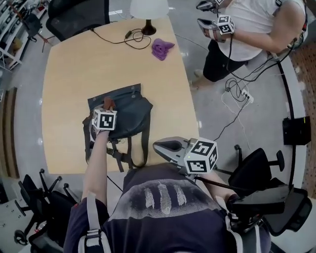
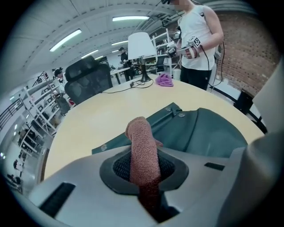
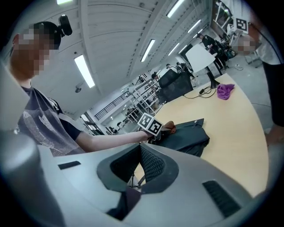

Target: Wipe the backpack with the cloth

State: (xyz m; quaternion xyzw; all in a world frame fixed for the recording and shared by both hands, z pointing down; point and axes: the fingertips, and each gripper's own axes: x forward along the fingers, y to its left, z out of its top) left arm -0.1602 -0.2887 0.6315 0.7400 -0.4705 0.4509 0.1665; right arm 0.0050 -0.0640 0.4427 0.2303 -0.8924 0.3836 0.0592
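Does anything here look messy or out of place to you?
Only small things. The backpack's straps sprawl out to the table's near edge, and a crumpled purple cloth lies by the lamp at the far end, away from the work. The left gripper pinches a brown cloth. Nothing looks spilled or damaged.

My left gripper [image 2: 144, 165] is a smooth grey plastic shell with black ribbed pads [image 2: 122, 166]. My right gripper [image 3: 140, 165] looks the same. Each has a white cube [image 1: 104, 119] with black square marks. I wear a dark short-sleeved shirt [image 1: 163, 197] with pale streaks, and a grey strap [image 1: 91, 212] over it.
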